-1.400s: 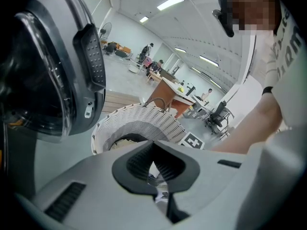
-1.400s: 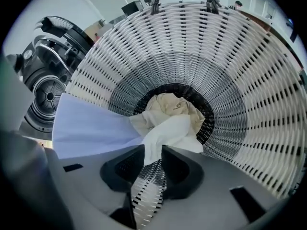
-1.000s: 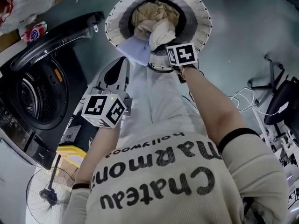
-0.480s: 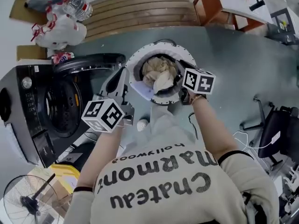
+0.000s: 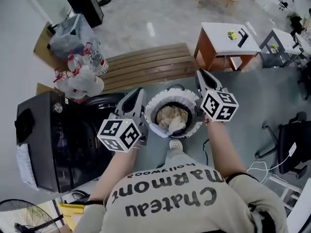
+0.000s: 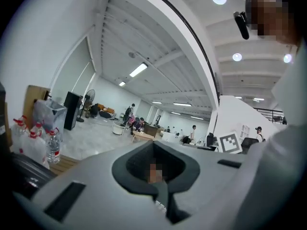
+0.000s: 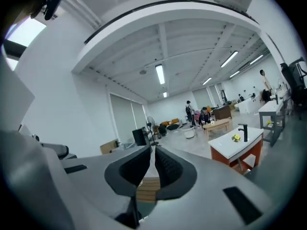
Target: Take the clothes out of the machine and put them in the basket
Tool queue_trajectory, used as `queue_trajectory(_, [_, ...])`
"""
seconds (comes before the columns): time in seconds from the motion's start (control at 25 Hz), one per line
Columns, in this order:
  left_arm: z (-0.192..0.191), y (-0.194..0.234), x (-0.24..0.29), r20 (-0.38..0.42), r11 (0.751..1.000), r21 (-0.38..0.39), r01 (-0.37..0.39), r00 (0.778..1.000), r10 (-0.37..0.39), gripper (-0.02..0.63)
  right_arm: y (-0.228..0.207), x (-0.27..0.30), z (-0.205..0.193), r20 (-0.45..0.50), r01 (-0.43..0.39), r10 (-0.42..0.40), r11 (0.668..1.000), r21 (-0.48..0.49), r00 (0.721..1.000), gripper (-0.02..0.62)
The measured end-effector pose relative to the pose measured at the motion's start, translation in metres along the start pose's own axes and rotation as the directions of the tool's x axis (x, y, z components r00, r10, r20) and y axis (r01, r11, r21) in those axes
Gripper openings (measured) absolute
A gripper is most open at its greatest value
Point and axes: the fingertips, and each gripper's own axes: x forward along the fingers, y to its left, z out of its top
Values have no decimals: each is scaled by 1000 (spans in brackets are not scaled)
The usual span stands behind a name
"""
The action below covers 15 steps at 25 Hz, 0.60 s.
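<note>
Down at the left of the head view stands the dark washing machine (image 5: 51, 144), its drum too shadowed to tell whether anything remains inside. Beside it on the floor sits the round white basket (image 5: 177, 94), and the clothes (image 5: 171, 119) lie heaped inside it, beige and white. Such fabric should be light, soft and limp, likely to drape and trail, so a pinch on a bunched fold near the top of a piece would probably hold best. Both tongs hang above the basket, one to each side of it. The left tongs (image 5: 138, 92) are pressed together on nothing, and the right tongs (image 5: 200, 74) have just closed, with nothing between them.
</note>
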Motion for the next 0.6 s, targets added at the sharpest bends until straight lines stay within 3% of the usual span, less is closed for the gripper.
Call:
queue_trajectory(0.2, [19,-21,-45,10,999,26,46,999,-47,8,69,-59,37,84,-32,34,999,-25,996,51])
queue_trajectory(0.44, [32,-40,-83,57,995,30,91,994,-93,8,123,-109,49,112,-31,50,985,-170,992,51])
queue_trajectory(0.6, [31,-55,-95,68,993,28,116,991,-118,8,133,-130,49,120,-61,73,993,-103,990,51])
